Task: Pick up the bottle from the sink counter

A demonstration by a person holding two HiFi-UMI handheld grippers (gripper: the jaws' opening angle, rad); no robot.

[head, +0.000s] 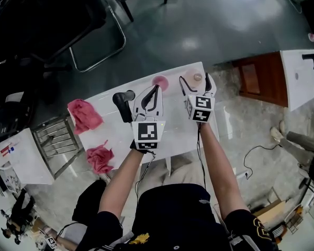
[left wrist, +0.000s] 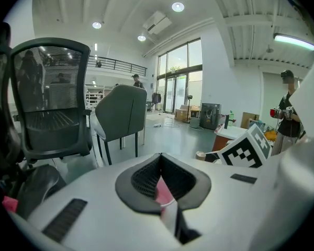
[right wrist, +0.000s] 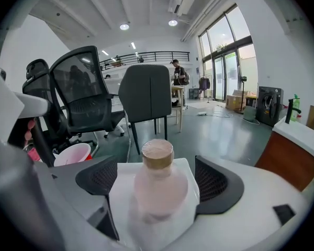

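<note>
Bottle point(right wrist: 157, 163) on the table point(head: 178, 135) is straddled, ungripped, by the right gripper's point(right wrist: 159, 181) 2 wide-open jaws, seemingly for grasping; the left gripper's point(left wrist: 159, 163) jaws are seen closed, empty.

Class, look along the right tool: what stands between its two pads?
The bottle stands between the right tool's open pads, touching neither. This shows in the right gripper view.

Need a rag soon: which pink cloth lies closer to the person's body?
The crumpled pink cloth at the white table's near edge; the other pink cloth lies farther back on it.
</note>
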